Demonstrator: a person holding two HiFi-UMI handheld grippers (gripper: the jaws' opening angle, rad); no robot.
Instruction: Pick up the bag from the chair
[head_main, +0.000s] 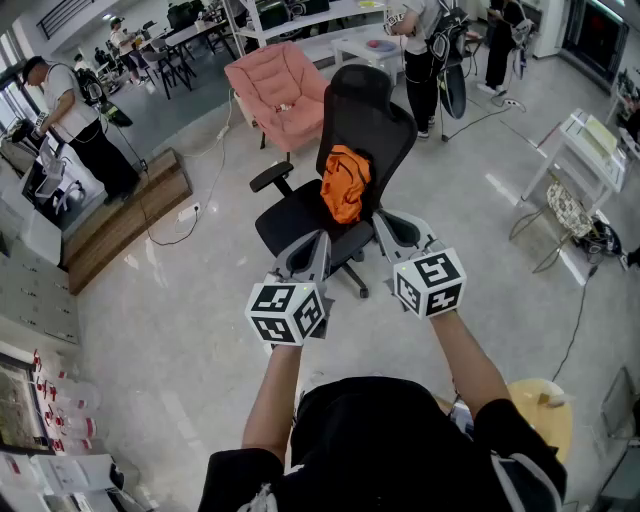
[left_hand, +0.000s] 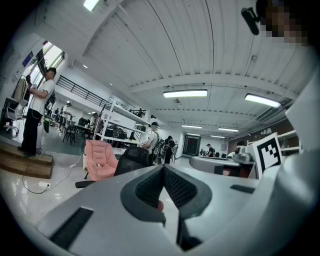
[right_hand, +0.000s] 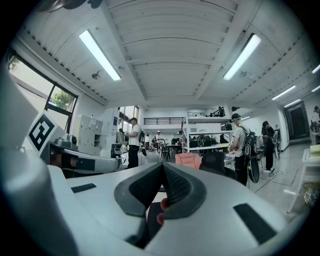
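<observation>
Resting on the chair (head_main: 300, 215), the orange bag (head_main: 345, 183) shows only from overhead

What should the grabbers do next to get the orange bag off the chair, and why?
Probably open the right gripper's jaws and reach forward toward the orange bag. Both its jaws and the left gripper's are closed together with nothing between them. The bag lies on the black chair ahead, and both grippers look short of it.

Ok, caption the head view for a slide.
Shut, empty left gripper and right gripper poised before an orange bag on a black chair.
</observation>
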